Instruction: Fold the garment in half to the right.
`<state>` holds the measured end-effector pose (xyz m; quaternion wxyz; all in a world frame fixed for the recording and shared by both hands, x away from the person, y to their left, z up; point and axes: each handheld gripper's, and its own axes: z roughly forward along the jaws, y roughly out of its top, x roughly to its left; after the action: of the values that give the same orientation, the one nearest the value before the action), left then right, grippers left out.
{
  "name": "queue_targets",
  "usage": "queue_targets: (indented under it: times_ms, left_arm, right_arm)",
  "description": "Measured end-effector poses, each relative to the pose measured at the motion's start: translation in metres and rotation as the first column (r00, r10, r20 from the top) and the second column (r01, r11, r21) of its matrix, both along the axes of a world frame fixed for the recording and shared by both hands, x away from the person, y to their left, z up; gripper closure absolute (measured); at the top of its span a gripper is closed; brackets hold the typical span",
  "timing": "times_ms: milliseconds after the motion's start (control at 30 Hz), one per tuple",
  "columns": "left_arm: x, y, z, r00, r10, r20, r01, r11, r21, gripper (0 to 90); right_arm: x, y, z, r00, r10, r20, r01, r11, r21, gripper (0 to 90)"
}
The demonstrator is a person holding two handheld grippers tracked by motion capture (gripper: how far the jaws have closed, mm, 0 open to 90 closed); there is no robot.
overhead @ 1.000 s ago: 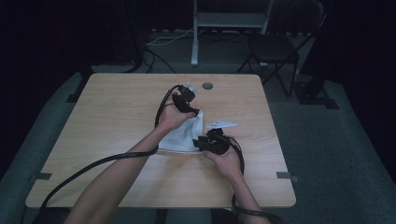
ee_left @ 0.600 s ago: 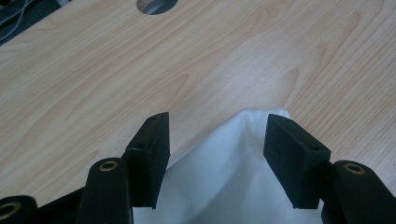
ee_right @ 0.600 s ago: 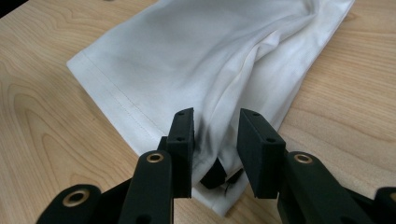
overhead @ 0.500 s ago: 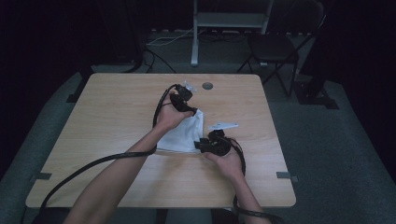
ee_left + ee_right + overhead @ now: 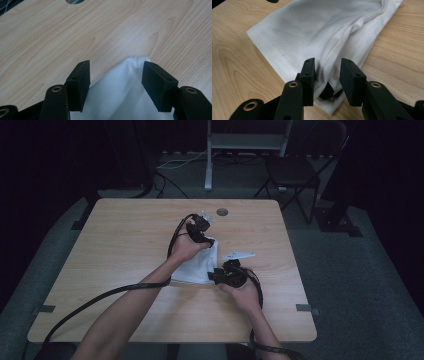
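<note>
White folded cotton cloth (image 5: pixel 322 32) lies between both spread claws, left (image 5: pixel 115 82) and right (image 5: pixel 327 75); pinch edges squarely.

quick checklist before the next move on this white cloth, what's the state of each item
1. White cloth lying on the wooden table: ok.
2. Left gripper fingers apart, cloth corner between them, not pinched: ok.
3. Right gripper over the cloth's near end, fingers astride a fold: ok.
4. Right grip actually tight on the fold: cannot tell.
5. Cloth flat and smooth: not ok, it is bunched and creased.
6. Hemmed edge in sight for lining up: ok.
</note>
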<state>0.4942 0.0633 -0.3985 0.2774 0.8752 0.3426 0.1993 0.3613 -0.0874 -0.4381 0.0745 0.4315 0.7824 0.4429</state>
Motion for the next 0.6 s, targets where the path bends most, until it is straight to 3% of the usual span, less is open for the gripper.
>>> queue_targets:
  times_ms: [367, 600]
  left_arm:
    - [0.003, -0.007, -0.012, 0.9999, -0.007, 0.012, 0.007, 0.9999, -0.015, 35.9]
    - [0.004, -0.004, -0.009, 0.9999, 0.003, 0.013, -0.003, 0.9998, -0.019, 31.4]
  right_arm:
    - [-0.001, 0.0, -0.002, 1.0, -0.002, 0.006, 0.002, 1.0, 0.007, 62.8]
    - [-0.001, 0.0, -0.003, 0.9999, -0.008, 0.01, 0.008, 0.9999, 0.015, 62.3]
